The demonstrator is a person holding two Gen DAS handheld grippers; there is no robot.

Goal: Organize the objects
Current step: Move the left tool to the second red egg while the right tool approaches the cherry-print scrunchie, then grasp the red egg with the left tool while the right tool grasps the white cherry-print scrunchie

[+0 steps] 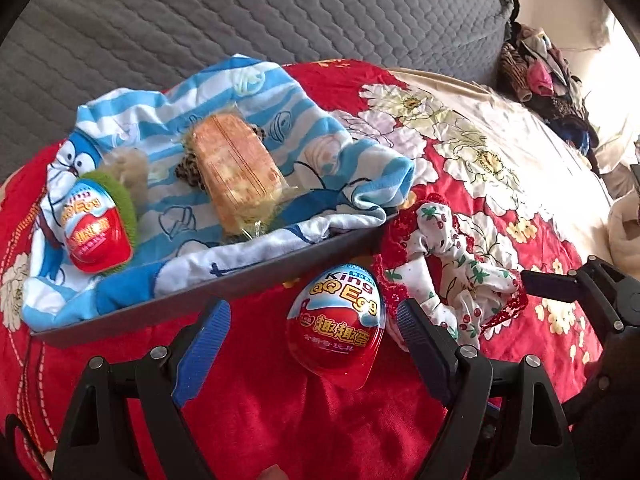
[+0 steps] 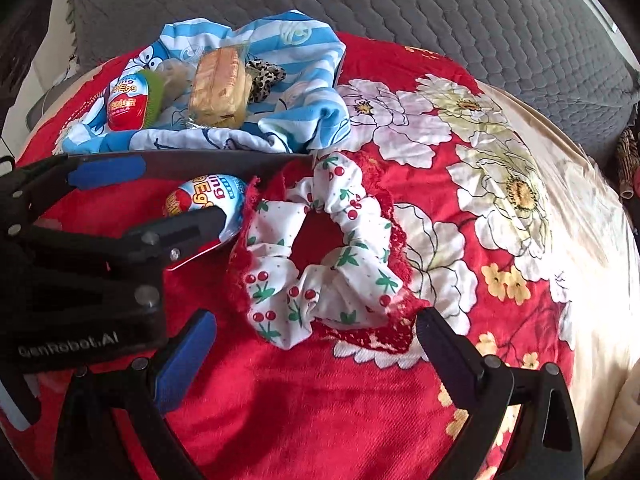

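A red-and-blue King QQ Egg (image 1: 336,320) lies on the red floral blanket just in front of a dark tray (image 1: 240,280). My left gripper (image 1: 311,307) is open, one finger on each side of the egg, pads apart from it. A white cherry-print scrunchie (image 2: 344,204) with red lace trim lies to the egg's right. My right gripper (image 2: 314,318) hangs open just short of it, holding nothing. The tray is lined with a blue striped cartoon cloth (image 1: 280,100). It holds a second egg (image 1: 96,232), a wrapped cake (image 1: 236,168) and a leopard-print scrunchie (image 2: 264,80).
In the tray, a green fuzzy item (image 1: 120,196) and a beige fluffy one (image 1: 128,172) sit by the second egg. A grey quilted cover (image 1: 280,12) lies behind the tray. A pile of clothes (image 1: 540,76) lies at the far right. The blanket (image 2: 320,420) turns cream rightward.
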